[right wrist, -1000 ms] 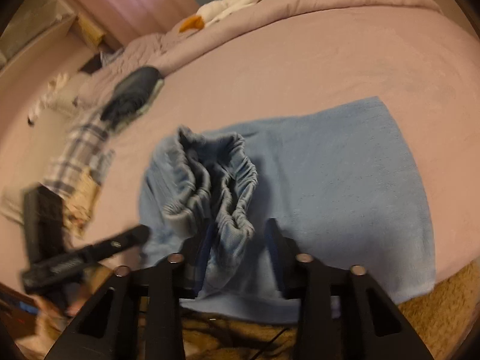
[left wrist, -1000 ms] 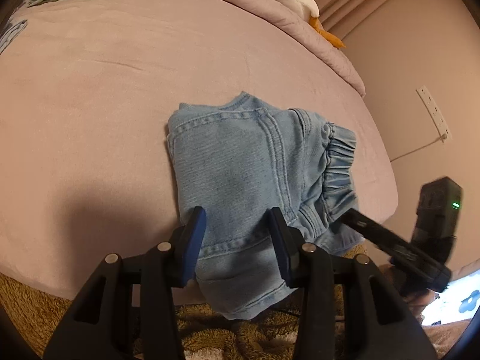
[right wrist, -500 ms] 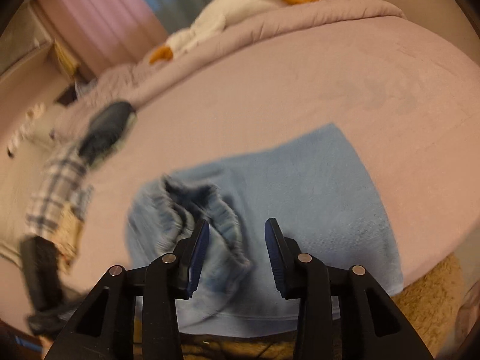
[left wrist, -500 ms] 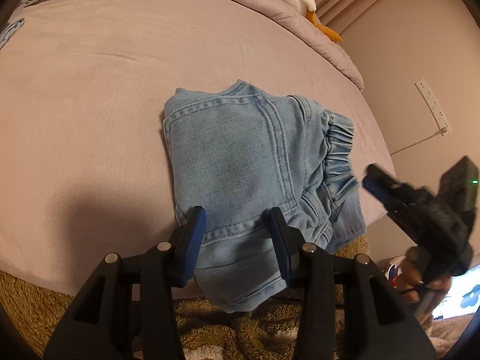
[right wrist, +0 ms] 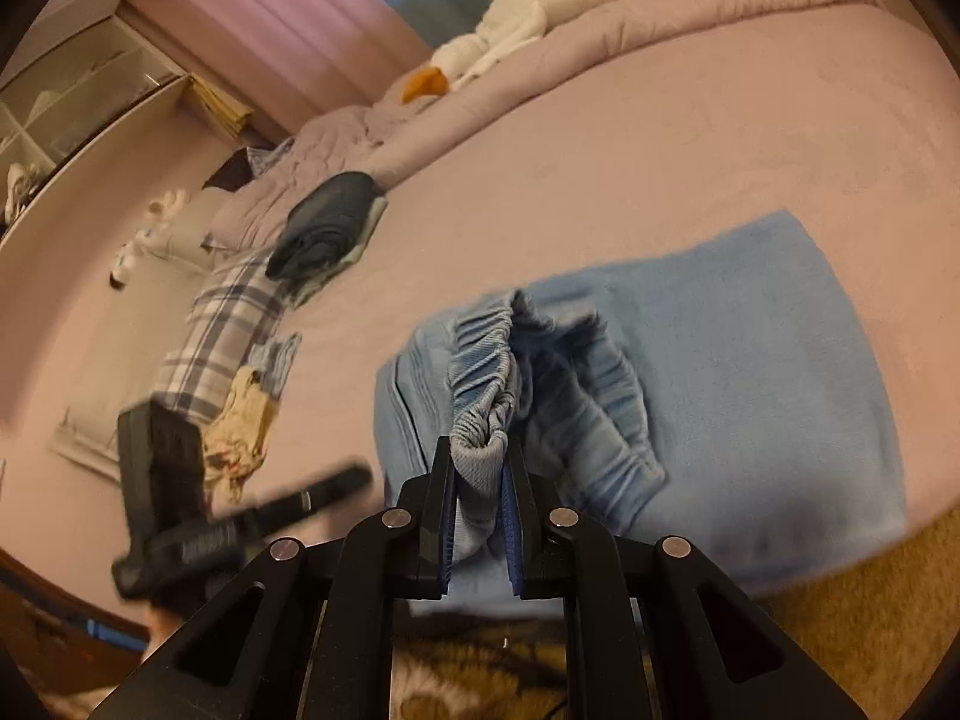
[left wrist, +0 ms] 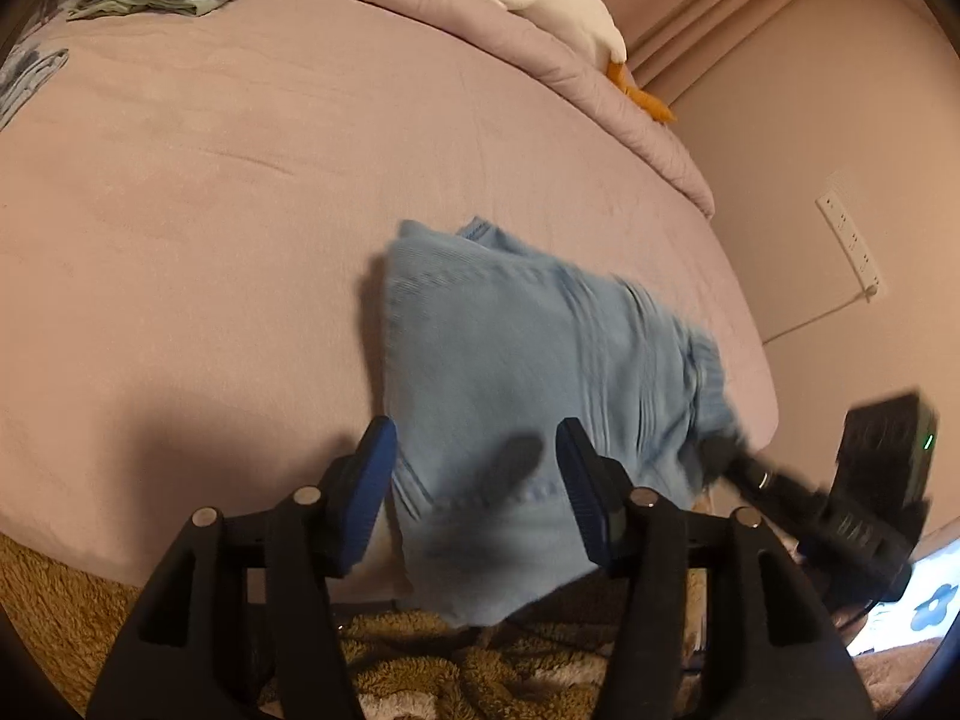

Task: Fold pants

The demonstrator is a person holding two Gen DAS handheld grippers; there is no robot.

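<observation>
In the left wrist view, the left gripper (left wrist: 477, 480) is hovering with its jaws spread wide and is pinching nothing. The folded light blue pants (left wrist: 528, 372) are lying just ahead of it and between its fingers, on the pink bed (left wrist: 210, 210), with one edge hanging over the side of the bed below the fingers. To the right of the left gripper, the right gripper (left wrist: 720, 450) is reaching to the elastic waistband side of the pants; it is blurred here. Far ahead, a white goose toy (left wrist: 540, 6) is lying on the quilt.

In the right wrist view, the right gripper (right wrist: 478, 480) is pressing its jaws together on the gathered waistband of the pants (right wrist: 750, 360). The rest of the fabric is spreading ahead and to the right. The left gripper (right wrist: 336, 483) is appearing at the left, blurred. Further left, a plaid cloth (right wrist: 222, 336) and a dark folded garment (right wrist: 324, 222) are resting on the bed (right wrist: 690, 138).
</observation>
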